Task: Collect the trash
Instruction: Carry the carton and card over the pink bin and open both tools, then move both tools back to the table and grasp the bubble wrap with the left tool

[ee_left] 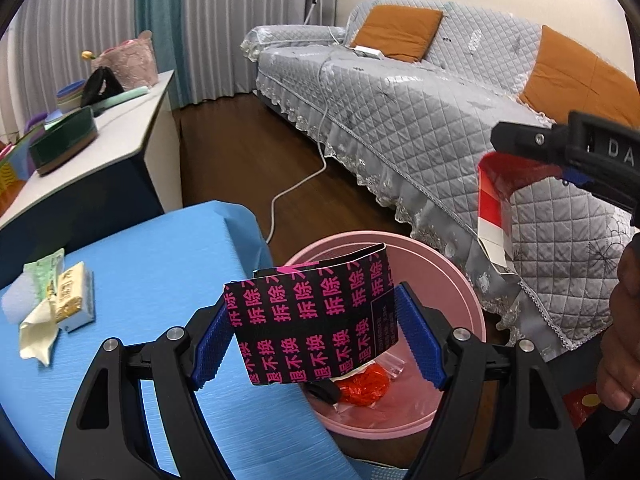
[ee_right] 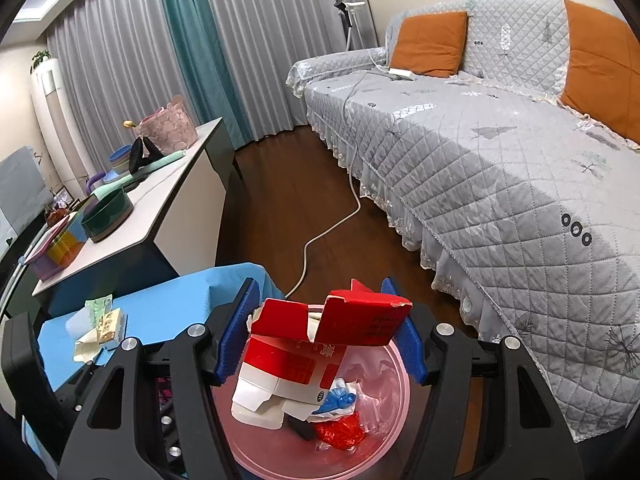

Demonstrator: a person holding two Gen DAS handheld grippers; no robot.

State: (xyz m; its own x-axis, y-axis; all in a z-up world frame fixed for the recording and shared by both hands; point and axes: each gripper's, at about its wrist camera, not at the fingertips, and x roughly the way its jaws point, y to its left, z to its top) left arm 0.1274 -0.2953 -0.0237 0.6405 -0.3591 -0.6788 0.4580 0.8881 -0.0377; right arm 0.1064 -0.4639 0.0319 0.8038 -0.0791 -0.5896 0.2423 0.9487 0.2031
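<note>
My left gripper (ee_left: 316,340) is shut on a flattened black box with pink characters (ee_left: 320,300), its blue pads pressing both ends. The box hangs at the near rim of a pink bin (ee_left: 460,292) on the floor. My right gripper (ee_right: 320,320) is shut on a torn red and white carton (ee_right: 296,364), held above the same bin (ee_right: 272,452). In the left wrist view that carton (ee_left: 494,208) hangs under a finger (ee_left: 520,138) of the right gripper. Red plastic (ee_right: 340,430), a blue scrap and clear film lie in the bin. Wrappers and a tissue pack (ee_left: 60,300) lie on the blue table (ee_left: 160,260).
A grey quilted sofa (ee_right: 500,168) with orange cushions runs along the right. A white cable (ee_right: 320,236) trails across the wooden floor. A white-topped cabinet (ee_right: 160,208) with bowls and boxes stands on the left. A person's hand (ee_left: 620,340) shows at the right edge.
</note>
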